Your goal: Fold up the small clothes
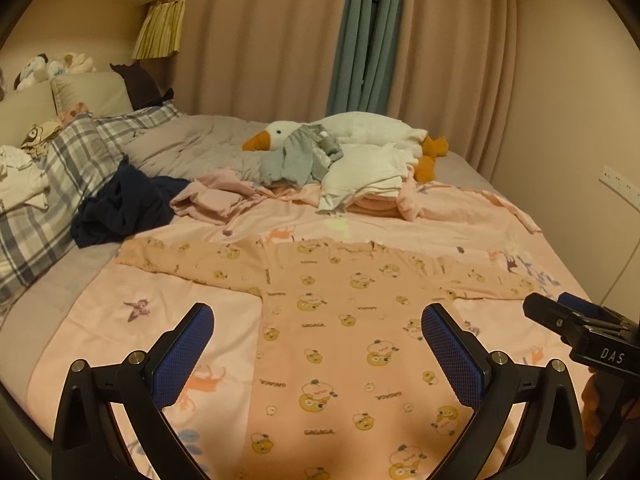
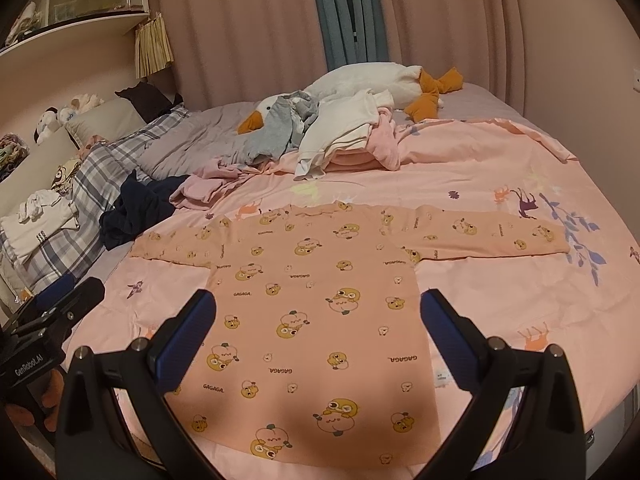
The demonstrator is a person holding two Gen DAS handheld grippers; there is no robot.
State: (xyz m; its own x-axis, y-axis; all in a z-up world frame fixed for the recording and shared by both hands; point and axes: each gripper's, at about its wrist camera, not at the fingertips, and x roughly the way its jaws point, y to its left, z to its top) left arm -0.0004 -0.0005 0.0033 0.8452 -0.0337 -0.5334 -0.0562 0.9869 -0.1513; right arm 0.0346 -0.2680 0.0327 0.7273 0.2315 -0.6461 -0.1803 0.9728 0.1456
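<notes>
A small peach long-sleeved shirt point(image 1: 340, 344) with a yellow cartoon print lies flat on the pink bed sheet point(image 1: 460, 224), both sleeves spread out sideways. It also shows in the right wrist view point(image 2: 316, 312). My left gripper point(image 1: 318, 320) is open and empty, hovering above the shirt's lower body. My right gripper point(image 2: 318, 308) is open and empty, also above the shirt's body. The right gripper shows at the right edge of the left wrist view point(image 1: 580, 328); the left gripper shows at the left edge of the right wrist view point(image 2: 52, 312).
A heap of unfolded clothes lies beyond the shirt: a navy garment point(image 1: 120, 208), pink ones point(image 1: 216, 200), grey point(image 1: 296, 160) and white point(image 1: 368, 176). A white goose plush point(image 1: 360, 128) lies at the back. Plaid pillows point(image 1: 60, 184) sit left. Curtains point(image 1: 280, 40) hang behind.
</notes>
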